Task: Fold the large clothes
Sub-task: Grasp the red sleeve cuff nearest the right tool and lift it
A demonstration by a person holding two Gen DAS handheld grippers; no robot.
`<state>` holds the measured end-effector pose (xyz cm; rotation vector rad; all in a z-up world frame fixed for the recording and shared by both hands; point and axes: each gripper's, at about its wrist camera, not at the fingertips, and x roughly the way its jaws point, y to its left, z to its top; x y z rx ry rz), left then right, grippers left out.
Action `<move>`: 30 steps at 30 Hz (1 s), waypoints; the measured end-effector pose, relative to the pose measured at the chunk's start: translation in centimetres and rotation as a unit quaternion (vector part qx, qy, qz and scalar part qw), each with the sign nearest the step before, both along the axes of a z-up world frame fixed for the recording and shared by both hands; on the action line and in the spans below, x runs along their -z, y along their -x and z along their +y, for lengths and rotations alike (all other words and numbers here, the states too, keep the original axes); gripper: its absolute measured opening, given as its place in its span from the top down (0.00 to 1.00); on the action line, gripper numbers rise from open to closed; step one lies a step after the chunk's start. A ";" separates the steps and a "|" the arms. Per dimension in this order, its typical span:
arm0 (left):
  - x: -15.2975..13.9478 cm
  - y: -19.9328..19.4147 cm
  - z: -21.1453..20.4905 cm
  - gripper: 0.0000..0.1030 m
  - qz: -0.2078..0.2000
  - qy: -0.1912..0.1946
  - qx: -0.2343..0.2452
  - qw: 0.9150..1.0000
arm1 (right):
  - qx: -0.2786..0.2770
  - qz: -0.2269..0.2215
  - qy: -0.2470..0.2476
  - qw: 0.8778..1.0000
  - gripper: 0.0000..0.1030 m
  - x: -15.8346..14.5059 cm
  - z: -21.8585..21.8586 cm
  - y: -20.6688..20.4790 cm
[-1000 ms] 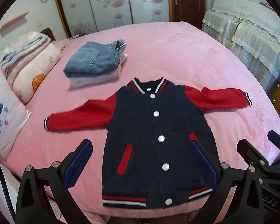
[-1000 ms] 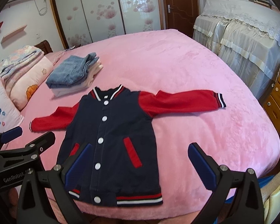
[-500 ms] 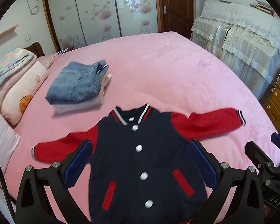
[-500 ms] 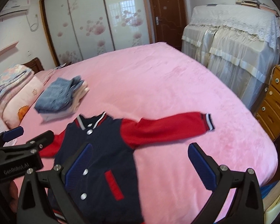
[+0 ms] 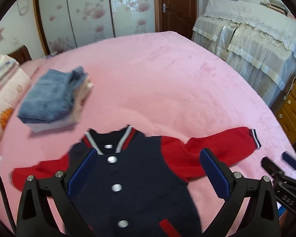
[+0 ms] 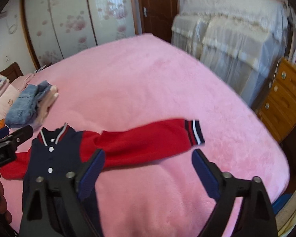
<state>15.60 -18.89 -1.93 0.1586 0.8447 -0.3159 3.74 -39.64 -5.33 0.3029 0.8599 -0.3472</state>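
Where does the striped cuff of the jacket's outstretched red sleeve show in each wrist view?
Left wrist view: the navy-and-white striped cuff sits far right, just below mid-height.
Right wrist view: the same cuff sits right of centre, above the right-hand tong finger.
Shared landmark: the folded blue denim stack on the pink bedspread, upper left in both.

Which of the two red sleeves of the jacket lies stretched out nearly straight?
The sleeve under the right gripper: its striped cuff shows. The other sleeve looks bunched.
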 end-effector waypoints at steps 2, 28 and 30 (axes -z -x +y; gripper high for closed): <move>1.3 -0.9 -0.6 0.01 0.008 0.009 -0.001 1.000 | 0.011 0.009 -0.018 1.000 0.19 1.7 -1.4 -0.2; 11.2 -5.2 -8.4 0.01 0.051 -0.047 0.011 0.998 | 0.132 0.002 -0.241 0.962 0.72 13.4 -13.1 -3.1; 11.4 -5.1 -8.4 0.01 0.054 -0.048 0.010 0.997 | 0.127 -0.005 -0.230 0.965 0.85 13.2 -12.8 -3.3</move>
